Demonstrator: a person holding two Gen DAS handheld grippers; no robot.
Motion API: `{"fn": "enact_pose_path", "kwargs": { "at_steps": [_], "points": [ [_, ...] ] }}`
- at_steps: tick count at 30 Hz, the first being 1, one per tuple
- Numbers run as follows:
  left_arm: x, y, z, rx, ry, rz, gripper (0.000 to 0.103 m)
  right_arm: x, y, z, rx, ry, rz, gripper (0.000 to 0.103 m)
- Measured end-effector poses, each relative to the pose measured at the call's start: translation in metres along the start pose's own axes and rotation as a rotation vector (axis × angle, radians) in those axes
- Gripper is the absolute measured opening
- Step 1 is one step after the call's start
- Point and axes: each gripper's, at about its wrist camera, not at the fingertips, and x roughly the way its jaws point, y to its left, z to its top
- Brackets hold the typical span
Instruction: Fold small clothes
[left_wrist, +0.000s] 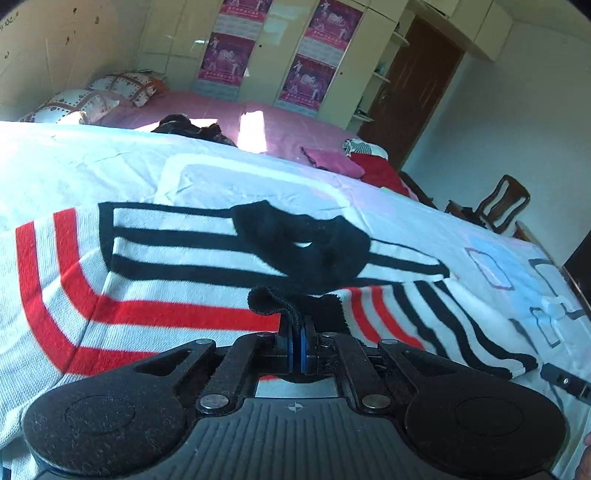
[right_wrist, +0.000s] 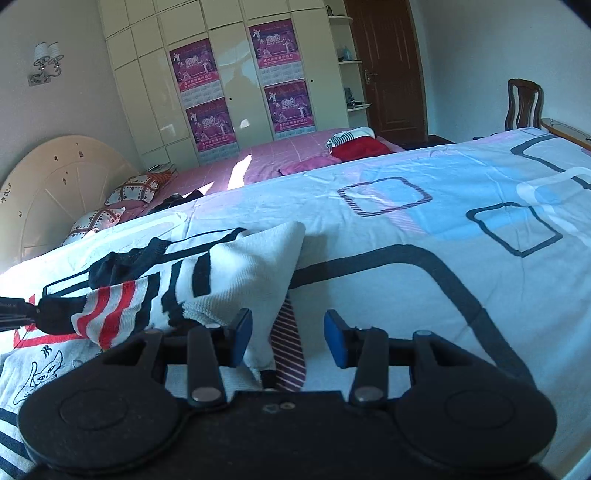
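The striped sweater (left_wrist: 155, 266), white with red and black bands and a black collar (left_wrist: 306, 243), lies spread on the bed (left_wrist: 92, 162) near its near edge. The left tool (left_wrist: 296, 332) points down at a slant over it, its blue pads pressed together on a fold of black ribbed edge (left_wrist: 273, 301) at the garment's near side, so the tool is clamped on the sweater. The right tool (right_wrist: 288, 341) also slants downward beside the garment's right part, its blue fingers (right_wrist: 242, 339) standing partly apart; a white corner of the sweater (right_wrist: 258, 266) rises between them, the left pad just at the cloth, and whether it grips cannot be told. Behind, on the pink sheet (right_wrist: 280, 155) toward the far edge, lie a red garment (right_wrist: 360, 149) and a pink one (right_wrist: 314, 164). Two pillows (right_wrist: 122, 199) rest at the headboard.
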Motion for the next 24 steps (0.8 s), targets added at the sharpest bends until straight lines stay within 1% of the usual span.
{"fn": "enact_pose_path", "kwargs": {
  "at_steps": [3, 5, 7, 8, 9, 11, 12, 14, 16, 18, 19, 20, 22, 23, 24],
  "points": [
    [-0.002, 0.014, -0.007, -0.048, -0.028, 0.021, 0.003, 0.004, 0.010, 0.000, -0.015, 0.003, 0.021, 0.043],
    [0.000, 0.017, -0.007, -0.029, -0.029, 0.036, 0.003, 0.010, 0.016, 0.001, -0.031, 0.024, 0.031, 0.044],
    [0.001, 0.018, -0.006, 0.013, -0.030, 0.050, 0.003, 0.026, 0.023, -0.005, -0.086, 0.092, -0.002, 0.044],
    [0.002, 0.019, -0.004, 0.027, -0.028, 0.057, 0.003, 0.037, 0.026, -0.010, -0.113, 0.145, -0.026, 0.043],
    [0.004, 0.020, -0.003, 0.037, -0.024, 0.063, 0.003, 0.040, 0.025, -0.012, -0.111, 0.149, -0.023, 0.044],
    [0.010, 0.021, -0.002, 0.066, 0.008, 0.072, 0.003, 0.033, 0.024, -0.010, -0.087, 0.126, -0.001, 0.043],
    [0.010, 0.020, -0.001, 0.081, 0.004, 0.072, 0.003, 0.026, 0.023, -0.007, -0.072, 0.094, 0.009, 0.043],
    [0.005, 0.021, 0.000, 0.083, -0.012, 0.062, 0.003, 0.015, 0.022, -0.002, -0.059, 0.034, 0.018, 0.042],
    [-0.004, 0.024, 0.001, 0.047, -0.055, 0.040, 0.003, 0.010, 0.021, 0.004, -0.051, -0.002, 0.011, 0.040],
    [-0.008, 0.027, 0.002, 0.036, -0.062, 0.050, 0.003, 0.011, 0.020, 0.007, -0.047, -0.009, 0.004, 0.026],
    [-0.007, 0.029, 0.001, 0.033, -0.054, 0.059, 0.003, 0.016, 0.019, 0.008, -0.050, -0.001, -0.008, 0.016],
    [-0.005, 0.031, -0.001, 0.030, -0.039, 0.066, 0.003, 0.023, 0.018, 0.008, -0.051, 0.019, -0.012, 0.015],
    [0.004, 0.033, -0.007, 0.041, -0.004, 0.084, 0.003, 0.040, 0.017, 0.002, -0.052, 0.091, -0.005, 0.012],
    [0.005, 0.033, -0.009, 0.044, -0.014, 0.084, 0.003, 0.049, 0.017, -0.002, -0.050, 0.122, 0.001, 0.012],
    [0.005, 0.033, -0.009, 0.043, -0.015, 0.085, 0.003, 0.050, 0.017, -0.004, -0.052, 0.114, 0.006, 0.012]
  ]
}}
